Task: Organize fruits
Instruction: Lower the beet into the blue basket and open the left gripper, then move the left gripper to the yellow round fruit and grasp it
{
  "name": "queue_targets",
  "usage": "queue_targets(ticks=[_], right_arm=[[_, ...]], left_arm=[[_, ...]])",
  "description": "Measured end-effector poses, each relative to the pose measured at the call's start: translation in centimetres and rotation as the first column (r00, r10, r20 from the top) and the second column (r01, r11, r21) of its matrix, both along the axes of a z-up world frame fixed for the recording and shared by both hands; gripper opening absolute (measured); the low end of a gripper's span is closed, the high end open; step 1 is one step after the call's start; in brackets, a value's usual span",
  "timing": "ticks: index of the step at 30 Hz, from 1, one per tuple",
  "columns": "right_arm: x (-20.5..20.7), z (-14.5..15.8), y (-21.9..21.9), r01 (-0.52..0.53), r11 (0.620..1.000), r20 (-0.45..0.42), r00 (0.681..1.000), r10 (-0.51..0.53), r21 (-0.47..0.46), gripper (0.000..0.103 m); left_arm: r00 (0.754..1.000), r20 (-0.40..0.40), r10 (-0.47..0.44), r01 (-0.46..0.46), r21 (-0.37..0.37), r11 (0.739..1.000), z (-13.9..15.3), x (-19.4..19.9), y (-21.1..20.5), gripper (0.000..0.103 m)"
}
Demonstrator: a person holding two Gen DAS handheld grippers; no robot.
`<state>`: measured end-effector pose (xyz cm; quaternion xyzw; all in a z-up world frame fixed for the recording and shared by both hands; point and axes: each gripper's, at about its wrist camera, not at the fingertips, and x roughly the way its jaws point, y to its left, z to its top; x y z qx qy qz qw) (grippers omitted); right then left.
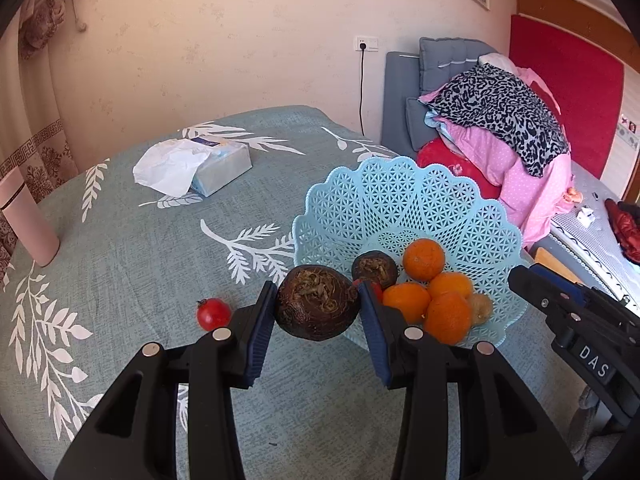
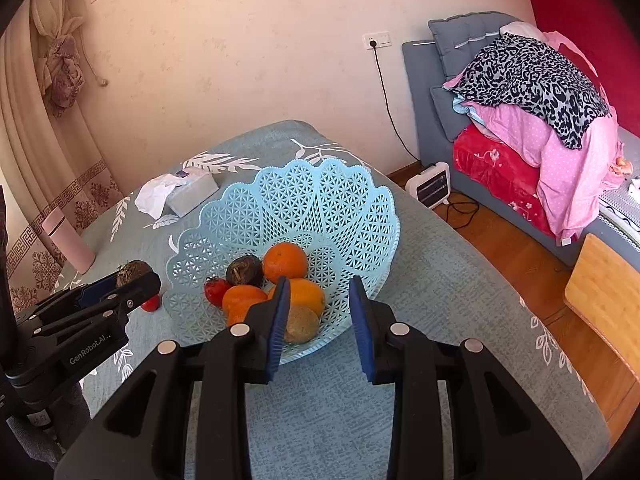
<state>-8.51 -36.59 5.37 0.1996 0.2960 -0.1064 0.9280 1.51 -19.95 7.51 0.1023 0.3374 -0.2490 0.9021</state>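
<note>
The left gripper (image 1: 318,308), clamped on a dark brown fruit (image 1: 316,302) beside the blue basket (image 1: 404,200), should clear its rim before releasing, while the right gripper (image 2: 320,312) waits wide open.

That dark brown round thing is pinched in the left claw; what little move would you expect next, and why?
Probably a short carry rightward over the blue basket, then release. The left gripper holds the dark fruit just outside its near rim, and a similar one already lies inside with the oranges.
</note>
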Motion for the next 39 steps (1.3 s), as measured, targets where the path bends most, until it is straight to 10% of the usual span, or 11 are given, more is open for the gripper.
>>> queue_targets(ticks=[18, 39], right_arm=[[0.4, -0.3, -0.1, 0.002, 1.0, -0.01, 1.0, -0.002, 0.016, 0.031], [0.6, -0.4, 0.4, -0.009, 1.0, -0.008, 1.0, 0.009, 0.018, 0.031]], left_arm=[[0.993, -0.12, 0.004, -0.027, -0.193, 0.981, 0.4, 3.4, 0.3, 0.06], [0.999, 0.002, 0.045, -0.045, 0.048, 0.998, -3.1, 2.0, -1.3, 0.061]])
